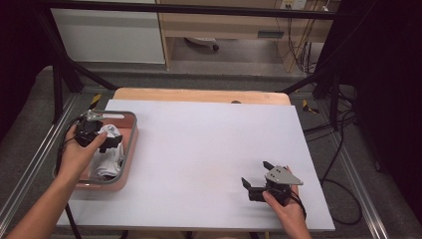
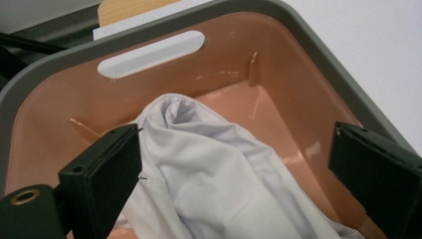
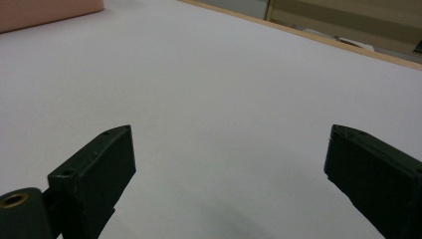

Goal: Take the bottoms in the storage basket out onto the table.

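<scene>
A pink basket (image 1: 133,140) with a grey rim stands at the table's left edge. A crumpled white cloth (image 1: 107,163) lies inside it. My left gripper (image 1: 107,137) hangs over the basket, held from the near side by a hand. In the left gripper view its jaws (image 2: 234,132) are open, one on either side of the cloth (image 2: 214,164), with the left jaw touching the fabric. The basket wall (image 2: 219,50) rises behind. My right gripper (image 1: 255,173) rests low over the white table at the near right, open and holding nothing (image 3: 229,132).
A white sheet (image 1: 199,144) covers the table, with a wooden edge (image 1: 199,94) at the far side. The basket's corner (image 3: 45,10) shows far off in the right gripper view. A black frame and cables surround the table.
</scene>
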A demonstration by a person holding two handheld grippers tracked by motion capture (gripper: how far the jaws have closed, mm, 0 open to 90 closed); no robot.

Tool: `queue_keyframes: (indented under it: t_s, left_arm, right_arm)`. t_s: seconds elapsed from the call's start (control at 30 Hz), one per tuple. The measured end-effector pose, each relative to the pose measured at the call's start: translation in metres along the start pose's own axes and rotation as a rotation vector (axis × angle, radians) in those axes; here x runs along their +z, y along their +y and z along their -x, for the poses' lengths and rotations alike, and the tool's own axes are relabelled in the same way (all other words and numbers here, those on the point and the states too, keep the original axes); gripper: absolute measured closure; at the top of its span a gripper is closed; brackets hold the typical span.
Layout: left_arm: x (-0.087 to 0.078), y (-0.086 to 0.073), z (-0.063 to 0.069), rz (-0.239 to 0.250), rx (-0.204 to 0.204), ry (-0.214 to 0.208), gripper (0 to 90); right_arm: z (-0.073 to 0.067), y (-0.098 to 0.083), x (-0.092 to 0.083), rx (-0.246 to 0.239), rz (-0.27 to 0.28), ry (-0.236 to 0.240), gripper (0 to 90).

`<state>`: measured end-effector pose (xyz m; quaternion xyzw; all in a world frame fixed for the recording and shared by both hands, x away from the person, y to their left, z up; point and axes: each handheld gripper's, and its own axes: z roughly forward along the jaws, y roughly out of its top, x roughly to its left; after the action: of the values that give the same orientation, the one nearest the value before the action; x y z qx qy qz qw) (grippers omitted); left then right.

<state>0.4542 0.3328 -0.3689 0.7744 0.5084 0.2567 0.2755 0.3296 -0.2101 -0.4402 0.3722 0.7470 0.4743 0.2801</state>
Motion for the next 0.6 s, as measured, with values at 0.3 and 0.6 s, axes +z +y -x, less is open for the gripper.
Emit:
queue_keyframes:
  t_s: [0.3,0.6]
  left_arm:
    - [0.01,0.001,0.003,-0.058,0.04,0.022,6.5]
    - [0.018,0.004,0.004,-0.094,0.051,0.042,7.1]
  right_arm:
    - [0.0,-0.001,0.002,0.0,-0.017,-0.006,5.8]
    - [-0.001,-0.002,0.003,-0.003,-0.031,0.005,5.8]
